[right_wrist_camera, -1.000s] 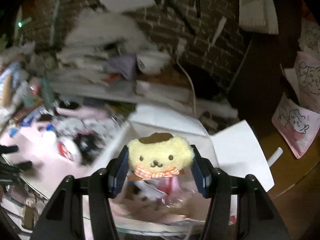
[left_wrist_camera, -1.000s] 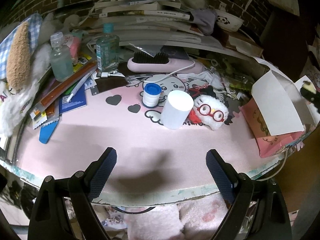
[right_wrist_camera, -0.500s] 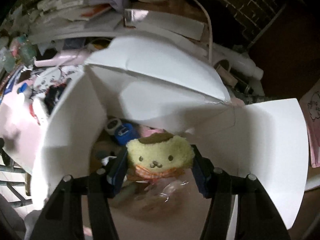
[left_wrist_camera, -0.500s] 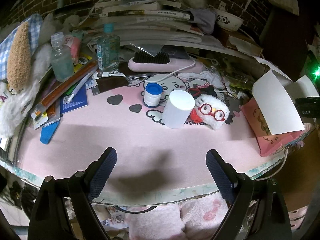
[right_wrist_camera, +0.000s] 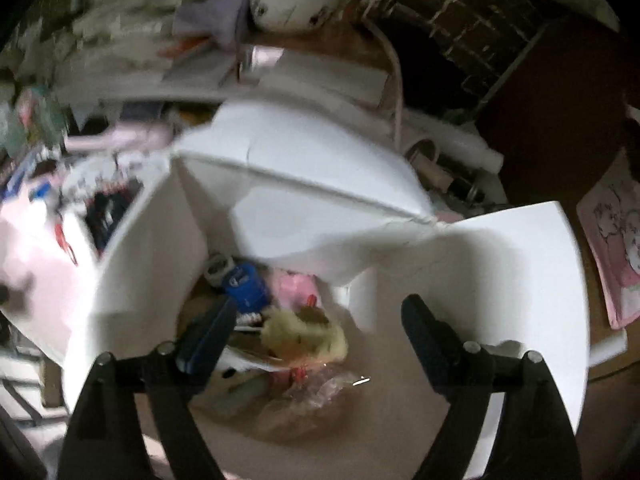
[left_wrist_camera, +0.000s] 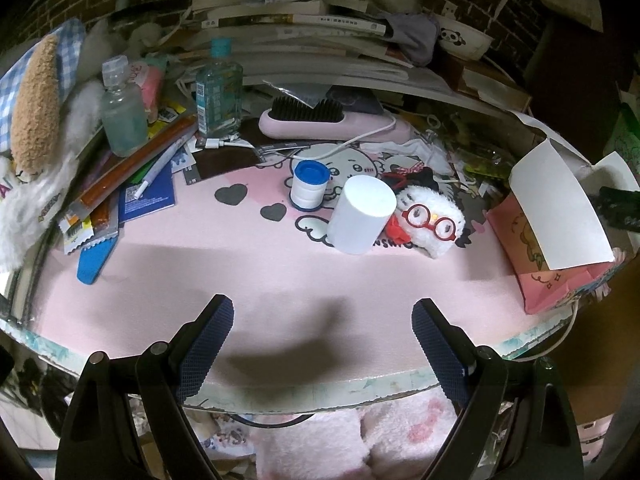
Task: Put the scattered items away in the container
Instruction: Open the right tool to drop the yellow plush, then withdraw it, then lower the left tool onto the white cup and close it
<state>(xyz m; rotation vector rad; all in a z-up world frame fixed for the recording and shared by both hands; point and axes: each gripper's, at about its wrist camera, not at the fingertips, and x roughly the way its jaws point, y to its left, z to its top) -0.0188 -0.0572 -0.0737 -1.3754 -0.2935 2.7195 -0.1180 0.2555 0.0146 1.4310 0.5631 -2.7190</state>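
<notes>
Now the right gripper [right_wrist_camera: 316,328] jaws have just been opened over the box [right_wrist_camera: 132,264]; the yellow toy [right_wrist_camera: 304,336] is seen below, freed. Left gripper [left_wrist_camera: 322,344] jaws are kept apart, empty, nearest the cup [left_wrist_camera: 362,214].

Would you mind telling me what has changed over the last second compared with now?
The right gripper carried the yellow plush dog over the white cardboard box; its jaws have just been opening, and the toy now lies loose inside. The left gripper, open above the pink desk mat, stayed put.
</notes>
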